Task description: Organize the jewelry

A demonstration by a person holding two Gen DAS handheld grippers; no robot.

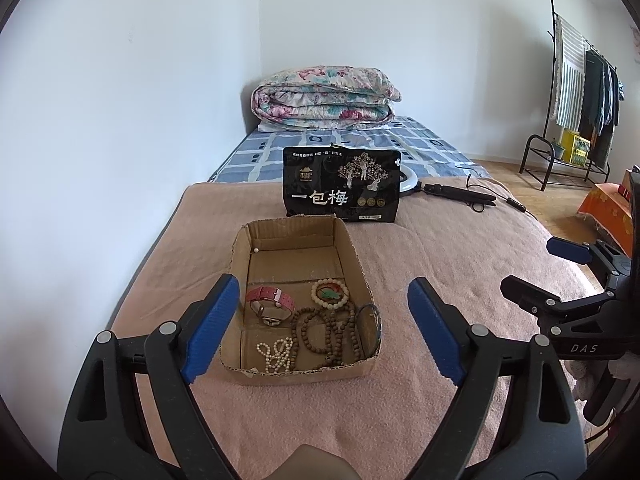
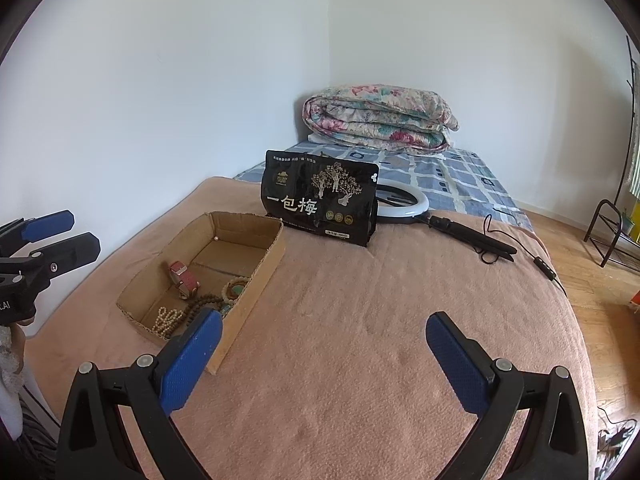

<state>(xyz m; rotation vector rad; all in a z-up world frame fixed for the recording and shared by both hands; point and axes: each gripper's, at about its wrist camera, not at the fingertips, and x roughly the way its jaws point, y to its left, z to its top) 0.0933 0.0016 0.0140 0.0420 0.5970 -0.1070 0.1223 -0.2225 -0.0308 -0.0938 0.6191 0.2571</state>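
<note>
A shallow cardboard box lies on the pink blanket. Inside it are a pink-strapped watch, a pale bead bracelet with a green piece, a long brown bead strand, a white pearl strand, a dark bangle against the right wall, and one loose pearl in the far corner. My left gripper hovers open just before the box with nothing between its fingers. My right gripper is open over bare blanket to the right of the box, holding nothing.
A black snack bag stands just behind the box. A ring light with its black handle and cable lies behind and to the right. A folded floral quilt sits at the bed's head. A clothes rack stands far right.
</note>
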